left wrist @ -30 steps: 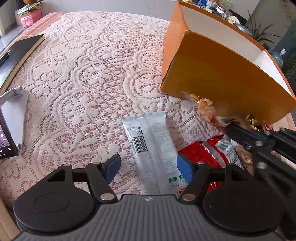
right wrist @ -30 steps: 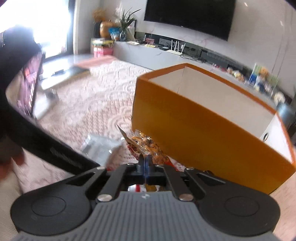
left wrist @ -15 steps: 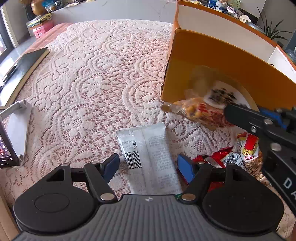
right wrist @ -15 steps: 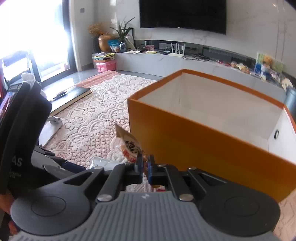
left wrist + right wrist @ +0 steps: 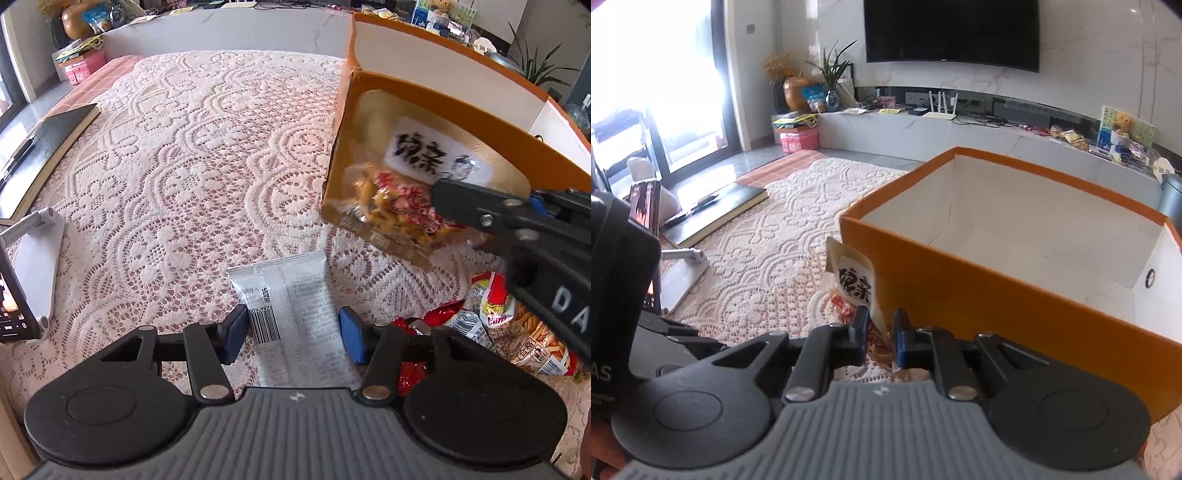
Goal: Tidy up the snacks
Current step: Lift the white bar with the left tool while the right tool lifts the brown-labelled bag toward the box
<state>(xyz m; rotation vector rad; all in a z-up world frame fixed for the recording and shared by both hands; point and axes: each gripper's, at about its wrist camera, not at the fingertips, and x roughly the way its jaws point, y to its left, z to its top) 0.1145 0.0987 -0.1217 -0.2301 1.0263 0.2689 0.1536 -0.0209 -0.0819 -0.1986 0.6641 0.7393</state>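
Holding a clear snack bag (image 5: 854,286) by its lower edge, my right gripper (image 5: 881,334) has its blue pads pinched on the crinkled plastic, and the bag stands up in front of the near wall of the orange box (image 5: 1015,295). On the bag's white label I read two bold black Chinese characters, 娘亲; below it are red-and-white wrapped pieces and yellowish bits. From my left wrist camera the same bag (image 5: 391,199) hangs off the table against the box's orange side (image 5: 480,147), with the right gripper (image 5: 476,212) reaching in from the right. Large white letters on that gripper's body read "DA", cut off at the frame edge.

My left gripper (image 5: 291,332) is unclenched and grips nothing; its jaws have just been closing in around a white packet (image 5: 291,314) that lies flat on the lace tablecloth (image 5: 184,184) between the pads, which do not yet press it. The packet lies back side up, with a barcode, a small QR code and blocks of fine print too small to read.

To the right of it lie more snacks on the cloth: a red packet (image 5: 439,317) and a red-and-yellow bag (image 5: 524,332) of stick-shaped crisps with Chinese print I cannot make out.

The box's white inside (image 5: 1052,240) shows no snacks. A black notebook (image 5: 716,214) with a pen (image 5: 692,210) on it lies at the far left edge of the table.
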